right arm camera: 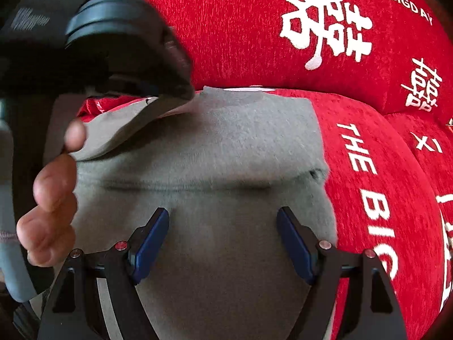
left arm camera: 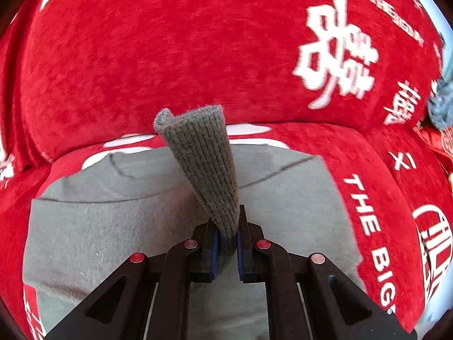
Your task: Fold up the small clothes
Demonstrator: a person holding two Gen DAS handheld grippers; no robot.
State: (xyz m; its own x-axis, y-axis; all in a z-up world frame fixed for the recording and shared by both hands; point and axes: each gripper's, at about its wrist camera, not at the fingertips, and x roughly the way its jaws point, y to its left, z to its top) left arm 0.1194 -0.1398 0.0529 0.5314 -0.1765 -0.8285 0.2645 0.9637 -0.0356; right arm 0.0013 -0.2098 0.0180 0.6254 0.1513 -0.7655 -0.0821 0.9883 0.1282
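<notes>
A small grey fleece garment (left arm camera: pixel 119 221) lies spread on a red sofa seat; it also fills the middle of the right wrist view (right arm camera: pixel 226 147). My left gripper (left arm camera: pixel 227 243) is shut on the garment's darker ribbed knit cuff (left arm camera: pixel 203 155), which stands up between the blue pads. My right gripper (right arm camera: pixel 223 235) is open and empty, its blue pads (right arm camera: pixel 150 243) low over the garment's near part. In the right wrist view the left gripper body (right arm camera: pixel 93 45) and the hand holding it (right arm camera: pixel 51 198) lift a grey flap (right arm camera: pixel 119 130) at the left.
The red sofa backrest (left arm camera: pixel 170 51) with white characters and lettering rises behind the garment. A seat cushion (right arm camera: pixel 376 170) printed "THE BIG" lies to the right. A blue-grey knitted item (left arm camera: pixel 441 104) sits at the far right edge.
</notes>
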